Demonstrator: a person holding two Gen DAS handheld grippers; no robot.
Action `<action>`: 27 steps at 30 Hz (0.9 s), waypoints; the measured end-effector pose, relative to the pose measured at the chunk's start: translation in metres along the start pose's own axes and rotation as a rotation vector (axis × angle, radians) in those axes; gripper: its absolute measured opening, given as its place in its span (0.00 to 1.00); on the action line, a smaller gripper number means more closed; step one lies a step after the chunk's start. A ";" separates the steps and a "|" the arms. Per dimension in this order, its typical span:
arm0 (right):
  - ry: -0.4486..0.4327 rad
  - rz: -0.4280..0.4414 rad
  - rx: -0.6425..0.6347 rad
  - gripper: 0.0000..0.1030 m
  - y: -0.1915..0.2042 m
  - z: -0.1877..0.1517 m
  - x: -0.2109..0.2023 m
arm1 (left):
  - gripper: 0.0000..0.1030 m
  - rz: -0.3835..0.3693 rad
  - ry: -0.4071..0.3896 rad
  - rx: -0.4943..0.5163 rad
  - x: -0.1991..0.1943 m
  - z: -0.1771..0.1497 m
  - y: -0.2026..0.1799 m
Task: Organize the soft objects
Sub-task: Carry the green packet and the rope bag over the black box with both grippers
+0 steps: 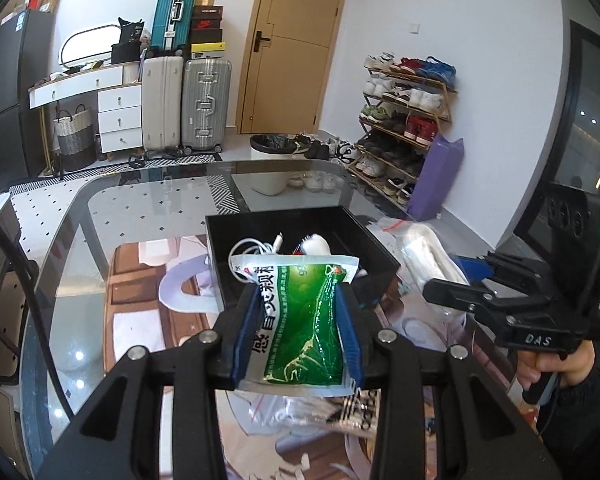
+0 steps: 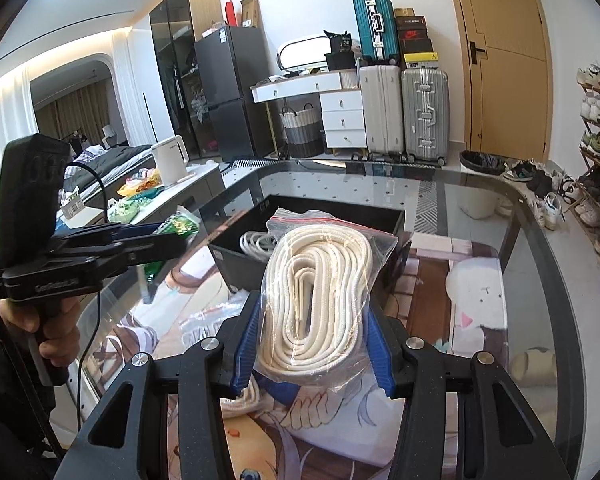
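Green sachet and bagged white rope, each clenched in a tool above the glass desk.

Left tool [image 1: 300, 320] grips a green foil sachet [image 1: 300, 316] between its blue pads, the packet standing up past the fingertips. Just ahead of it sits a black box [image 1: 340, 224] with white cable [image 1: 256, 248] inside. Right tool [image 2: 312, 336] clamps a clear plastic bag of coiled white rope [image 2: 320, 292], raised in front of the same box [image 2: 236, 256], whose near wall lies just beyond the fingertips. Glass desk [image 2: 480, 200] lies below both tools.
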State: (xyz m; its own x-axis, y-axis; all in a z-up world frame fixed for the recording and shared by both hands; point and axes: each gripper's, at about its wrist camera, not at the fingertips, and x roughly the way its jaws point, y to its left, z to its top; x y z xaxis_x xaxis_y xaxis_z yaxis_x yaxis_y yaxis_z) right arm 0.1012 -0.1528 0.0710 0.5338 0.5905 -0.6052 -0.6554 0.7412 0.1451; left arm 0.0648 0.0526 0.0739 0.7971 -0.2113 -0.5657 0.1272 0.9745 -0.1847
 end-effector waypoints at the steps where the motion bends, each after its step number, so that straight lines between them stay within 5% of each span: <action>1: -0.004 0.000 0.000 0.47 -0.001 0.002 0.000 | 0.36 0.005 -0.002 -0.003 0.002 0.002 0.001; 13: -0.009 -0.001 -0.002 0.47 -0.014 0.027 0.016 | 0.36 0.103 -0.019 0.023 0.036 0.026 0.006; 27: 0.021 0.016 -0.011 0.47 -0.026 0.050 0.051 | 0.36 0.112 0.019 0.016 0.079 0.039 0.015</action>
State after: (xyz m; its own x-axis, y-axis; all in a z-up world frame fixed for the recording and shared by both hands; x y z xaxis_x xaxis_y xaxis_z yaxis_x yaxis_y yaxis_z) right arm 0.1723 -0.1259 0.0751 0.5117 0.5956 -0.6192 -0.6701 0.7277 0.1463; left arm 0.1527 0.0530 0.0576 0.7953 -0.1024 -0.5975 0.0477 0.9931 -0.1068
